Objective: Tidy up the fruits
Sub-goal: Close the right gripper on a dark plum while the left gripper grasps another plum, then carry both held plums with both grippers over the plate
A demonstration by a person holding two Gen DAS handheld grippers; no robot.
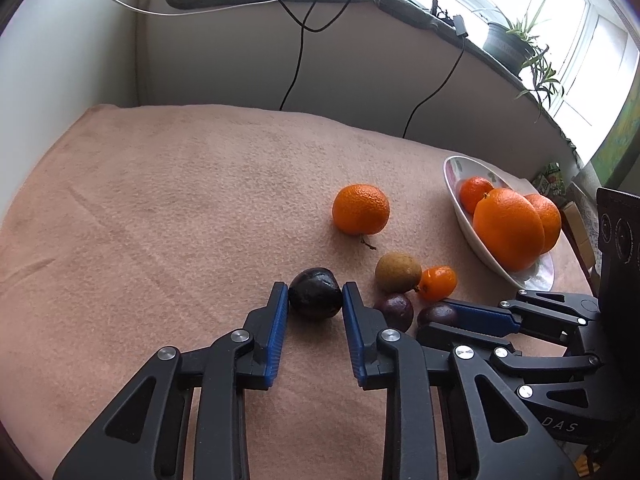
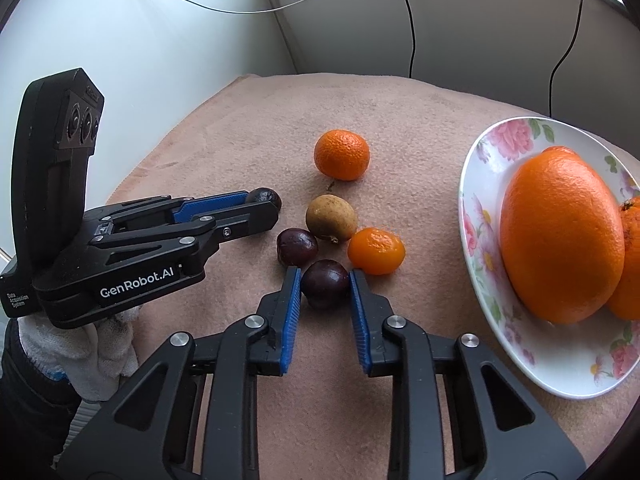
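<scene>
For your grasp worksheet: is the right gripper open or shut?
Shut. The right gripper has both blue pads pressed against a dark purple fruit lying on the pink blanket.

We look down steeply from each claw, close above the blanket-covered bench [image 1: 160, 200], facing the wall. Both views share the loose fruit cluster [image 2: 332, 216] and the flowered plate [image 2: 480, 184].

Surface covered by pink fleece blanket [image 2: 400, 120]. Floral plate [image 2: 476, 240] at right; left of it lie mandarins, one brown fruit, dark purple fruits.
</scene>
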